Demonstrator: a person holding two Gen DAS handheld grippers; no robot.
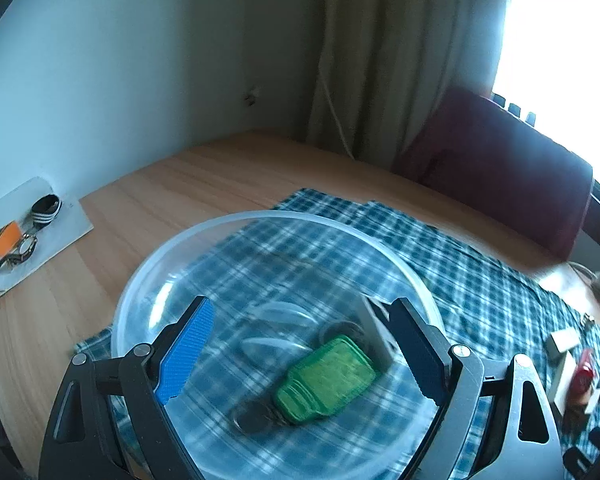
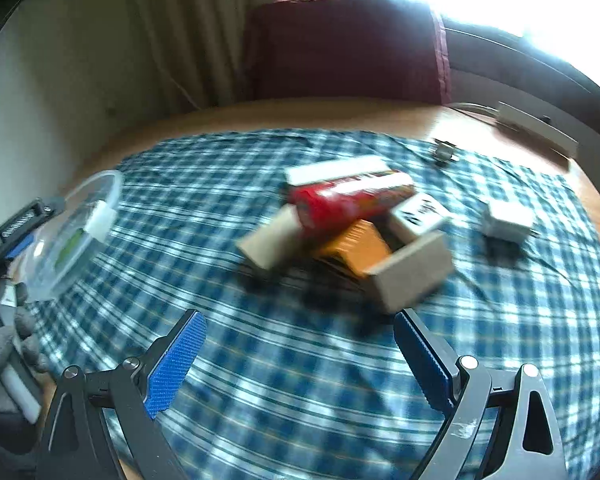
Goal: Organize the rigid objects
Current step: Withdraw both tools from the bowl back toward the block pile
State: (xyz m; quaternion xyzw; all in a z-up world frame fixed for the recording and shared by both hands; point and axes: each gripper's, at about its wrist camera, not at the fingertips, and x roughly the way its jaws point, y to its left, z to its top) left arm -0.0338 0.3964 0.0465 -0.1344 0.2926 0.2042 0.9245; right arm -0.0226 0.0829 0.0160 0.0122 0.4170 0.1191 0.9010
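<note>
A clear plastic bowl (image 1: 172, 264) sits on the checked cloth, right below my left gripper (image 1: 302, 302), which is open and holds nothing. In the bowl lie a green bottle-shaped key tag (image 1: 328, 380) with dark rings and a grey-white block (image 1: 374, 332) close to the right finger. My right gripper (image 2: 299, 316) is open over the cloth, short of a pile: a red tube (image 2: 340, 200), an orange box (image 2: 356, 248), cardboard boxes (image 2: 412, 276) and a white plug block (image 2: 416, 216). The bowl (image 2: 72, 232) appears at the left of the right wrist view.
A wooden table (image 1: 140, 200) carries the blue checked cloth (image 2: 300, 380). A white sheet (image 1: 60, 236) by the wall holds a watch, an orange item and a striped one. A white charger (image 2: 504, 220), a metal clip (image 2: 444, 152) and a dark red chair (image 2: 340, 48) lie beyond.
</note>
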